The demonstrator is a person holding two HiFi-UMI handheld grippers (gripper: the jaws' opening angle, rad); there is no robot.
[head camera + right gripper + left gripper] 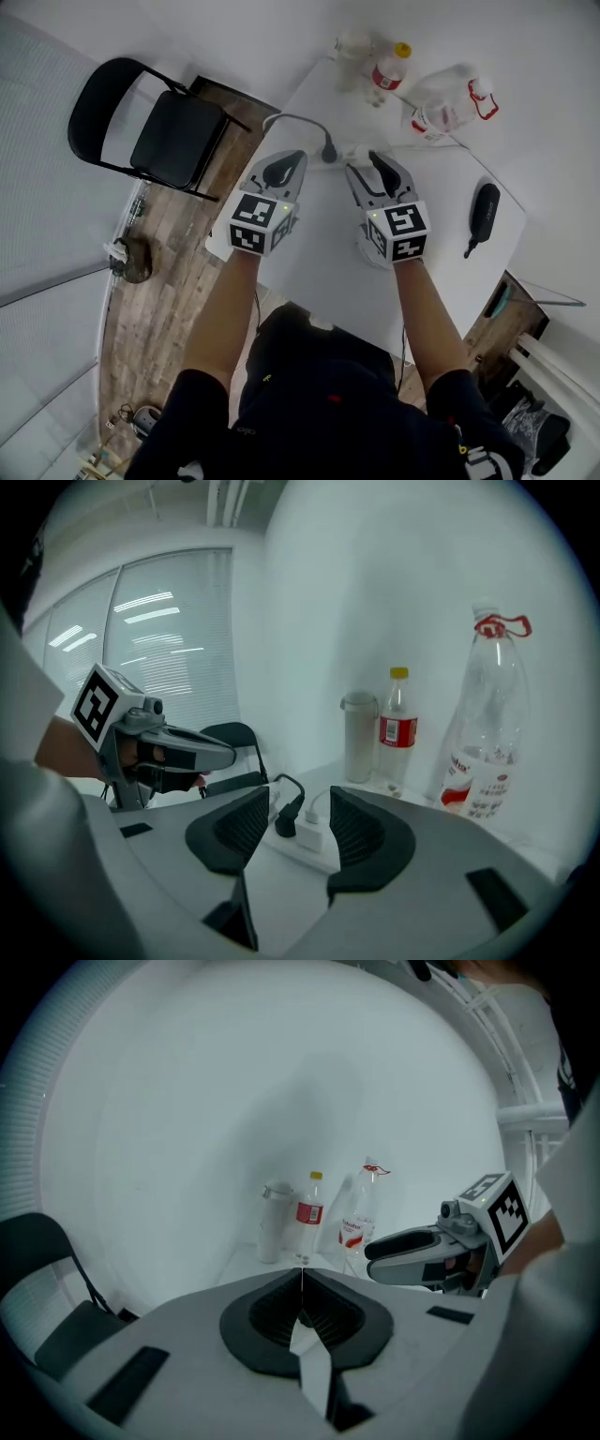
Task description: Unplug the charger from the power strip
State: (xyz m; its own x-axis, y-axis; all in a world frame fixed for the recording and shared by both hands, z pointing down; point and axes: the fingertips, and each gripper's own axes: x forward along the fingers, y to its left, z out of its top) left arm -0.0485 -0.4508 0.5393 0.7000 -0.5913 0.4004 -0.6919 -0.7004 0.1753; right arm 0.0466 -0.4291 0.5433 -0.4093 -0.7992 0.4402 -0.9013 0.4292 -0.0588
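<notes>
A white power strip [351, 153] lies on the white table [309, 262], just ahead of both grippers. A black plug [329, 152] with a grey cable stands in it. In the right gripper view a small white charger [312, 834] sits in the power strip [309, 850] beside the black plug [286, 819]. My right gripper [300, 805] is open, and the strip and charger show ahead through the gap between its jaws, not touched. My left gripper [302, 1283] is shut and empty, hanging left of the strip. In the head view the left gripper [285, 163] and right gripper [371, 163] are side by side.
A white flask [352, 47], a red-labelled bottle [387, 70] and a large clear bottle [450, 103] stand at the table's far edge against the wall. A black oblong object [483, 211] lies at the right. A black folding chair [169, 127] stands left of the table.
</notes>
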